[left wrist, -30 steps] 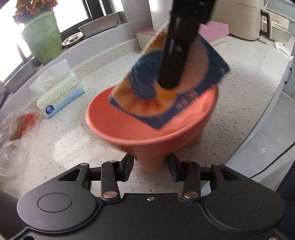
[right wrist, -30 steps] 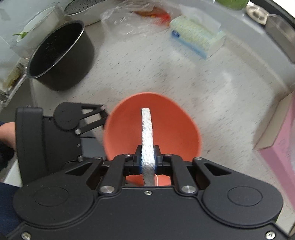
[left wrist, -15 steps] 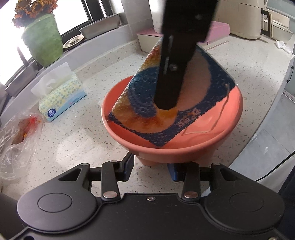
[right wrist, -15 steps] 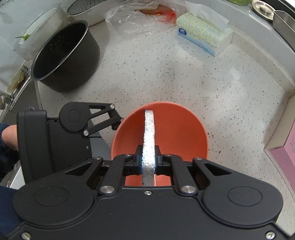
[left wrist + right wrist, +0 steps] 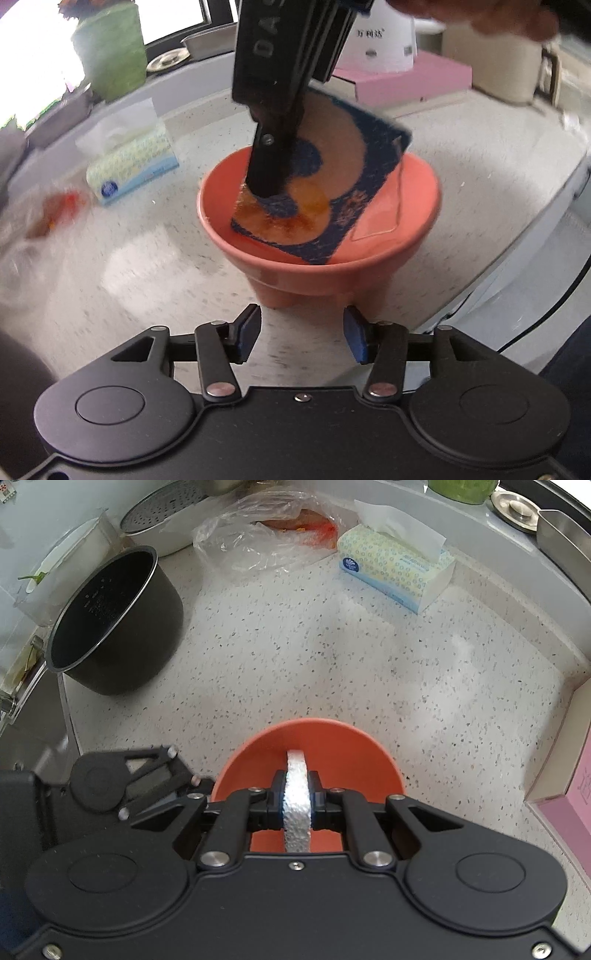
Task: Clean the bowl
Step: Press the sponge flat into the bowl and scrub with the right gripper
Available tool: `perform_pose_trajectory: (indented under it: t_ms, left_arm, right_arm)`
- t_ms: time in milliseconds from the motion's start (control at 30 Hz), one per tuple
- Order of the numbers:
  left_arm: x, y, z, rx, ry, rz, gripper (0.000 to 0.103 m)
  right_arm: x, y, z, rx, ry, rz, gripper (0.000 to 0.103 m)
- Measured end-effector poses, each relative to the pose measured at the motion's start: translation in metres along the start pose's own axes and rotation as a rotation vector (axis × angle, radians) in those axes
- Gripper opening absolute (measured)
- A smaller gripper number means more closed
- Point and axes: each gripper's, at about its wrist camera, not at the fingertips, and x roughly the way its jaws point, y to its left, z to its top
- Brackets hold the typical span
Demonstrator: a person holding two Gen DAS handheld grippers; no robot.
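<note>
Left tongs (image 5: pixel 301 334) stand wide apart and empty, just short of the bowl's foot – placed, I judge, to steady it. Right tongs (image 5: pixel 297 805) pinch a sponge (image 5: pixel 332 192) edge-on, pressed inside the orange bowl (image 5: pixel 388 254) on the speckled desk (image 5: pixel 351 657) – apparently scrubbing.

Home kitchen: speckled counter (image 5: pixel 332 657), cooker pot (image 5: pixel 110 624).

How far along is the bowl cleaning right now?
Done: the right gripper has the sponge clamped and down inside the bowl. In hand: wiping the inside. The left gripper is open, short of the bowl's foot. Left: finishing the wipe and lifting the sponge out; whether the bowl is clean can't be judged.
</note>
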Motion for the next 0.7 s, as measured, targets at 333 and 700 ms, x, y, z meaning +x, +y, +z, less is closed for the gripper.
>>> perform_pose_trajectory:
  t_ms: [333, 700]
  left_arm:
    - [0.013, -0.014, 0.005, -0.087, 0.004, -0.02, 0.05]
    - [0.026, -0.032, 0.008, -0.208, -0.046, 0.059, 0.037]
  right_arm:
    - [0.002, 0.003, 0.0, -0.023, -0.002, -0.004, 0.012]
    - [-0.001, 0.001, -0.004, -0.023, -0.013, -0.001, 0.012]
